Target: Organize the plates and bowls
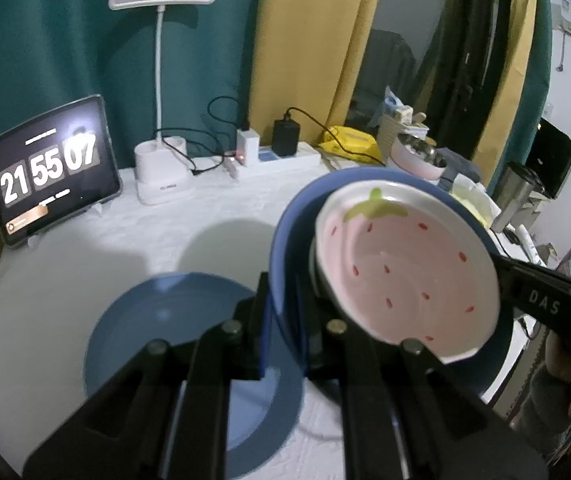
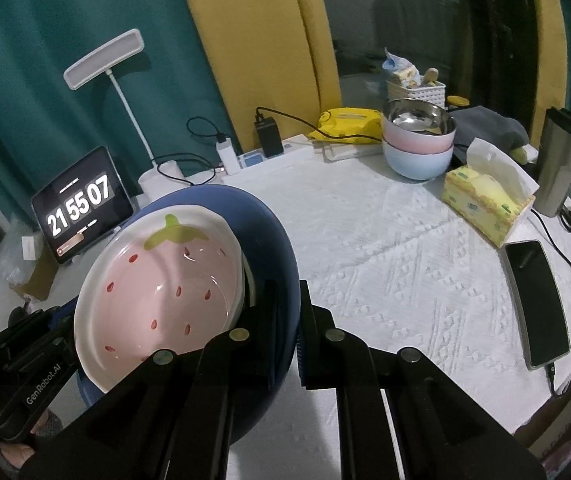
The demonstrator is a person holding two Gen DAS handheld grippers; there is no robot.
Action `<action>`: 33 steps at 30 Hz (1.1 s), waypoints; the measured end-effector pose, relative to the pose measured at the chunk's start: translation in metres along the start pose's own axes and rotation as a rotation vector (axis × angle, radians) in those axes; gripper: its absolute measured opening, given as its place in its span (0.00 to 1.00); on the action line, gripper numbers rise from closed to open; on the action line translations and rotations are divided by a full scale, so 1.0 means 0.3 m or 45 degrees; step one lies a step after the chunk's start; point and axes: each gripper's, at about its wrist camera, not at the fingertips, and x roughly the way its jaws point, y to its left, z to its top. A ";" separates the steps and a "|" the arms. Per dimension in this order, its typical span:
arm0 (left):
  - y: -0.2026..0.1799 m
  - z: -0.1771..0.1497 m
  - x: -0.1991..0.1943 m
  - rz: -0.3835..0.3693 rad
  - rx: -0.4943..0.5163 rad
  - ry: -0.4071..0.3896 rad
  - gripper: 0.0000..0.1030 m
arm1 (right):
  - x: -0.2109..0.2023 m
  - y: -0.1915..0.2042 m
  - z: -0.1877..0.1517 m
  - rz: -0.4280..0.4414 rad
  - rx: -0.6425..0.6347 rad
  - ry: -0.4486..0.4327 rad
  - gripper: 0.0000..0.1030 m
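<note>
Closest in, both tongs are clamped on the rim of the same blue plate: the left tongs (image 1: 281,320) pinch its near-left edge, the right tongs (image 2: 285,320) pinch the opposite edge. The blue plate (image 1: 285,240) is up in the air and tilted, with the strawberry bowl (image 1: 405,272) sitting inside it, so my guess is the two-sided grip is there to keep the bowl from sliding off while the pair gets carried as one load. Just below on the tabletop (image 2: 385,240) lies a second blue plate (image 1: 133,328), flat, which looks like the spot to stack onto. Further back on the right stand the stacked bowls (image 2: 419,140), pink on pale blue with a steel one on top, already nested. Behind that, a tablet clock (image 1: 49,172) and desk lamp (image 1: 161,60) by the curtain
</note>
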 end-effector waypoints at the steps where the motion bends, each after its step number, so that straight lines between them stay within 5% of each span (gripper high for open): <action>1: 0.007 0.000 -0.003 0.001 -0.004 -0.001 0.09 | 0.001 0.007 0.001 0.002 -0.004 0.000 0.10; 33: 0.271 -0.057 -0.090 0.116 -0.132 -0.012 0.09 | 0.099 0.277 -0.009 0.107 -0.136 0.062 0.10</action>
